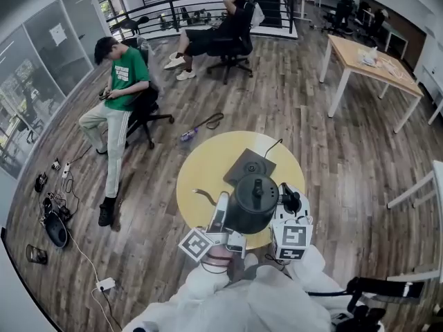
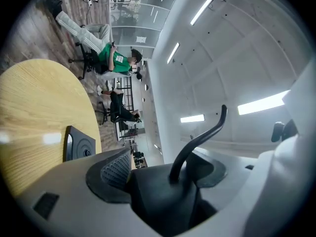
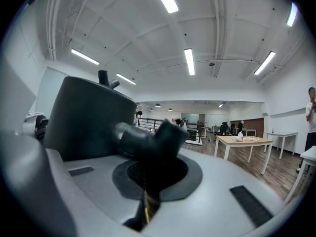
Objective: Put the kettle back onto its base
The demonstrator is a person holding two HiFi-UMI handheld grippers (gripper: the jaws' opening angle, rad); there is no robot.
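Note:
A black gooseneck kettle (image 1: 252, 203) hangs over the near half of the round yellow table (image 1: 201, 168), held from both sides. My left gripper (image 1: 223, 211) is shut on its spout side. In the left gripper view the pads (image 2: 116, 169) press the dark body (image 2: 163, 196) below the thin curved spout (image 2: 202, 135). My right gripper (image 1: 285, 203) is shut on the kettle's handle (image 3: 148, 142), beside the dark body (image 3: 84, 117). The flat dark base (image 1: 249, 166) lies on the table just beyond the kettle, its cord trailing off the far edge; the base (image 2: 79, 144) also shows in the left gripper view.
A person in a green shirt (image 1: 121, 81) sits on an office chair left of the table, and another person (image 1: 221, 30) sits further back. Cables and a power strip (image 1: 104, 282) lie on the floor at left. A wooden desk (image 1: 370, 64) stands at the back right.

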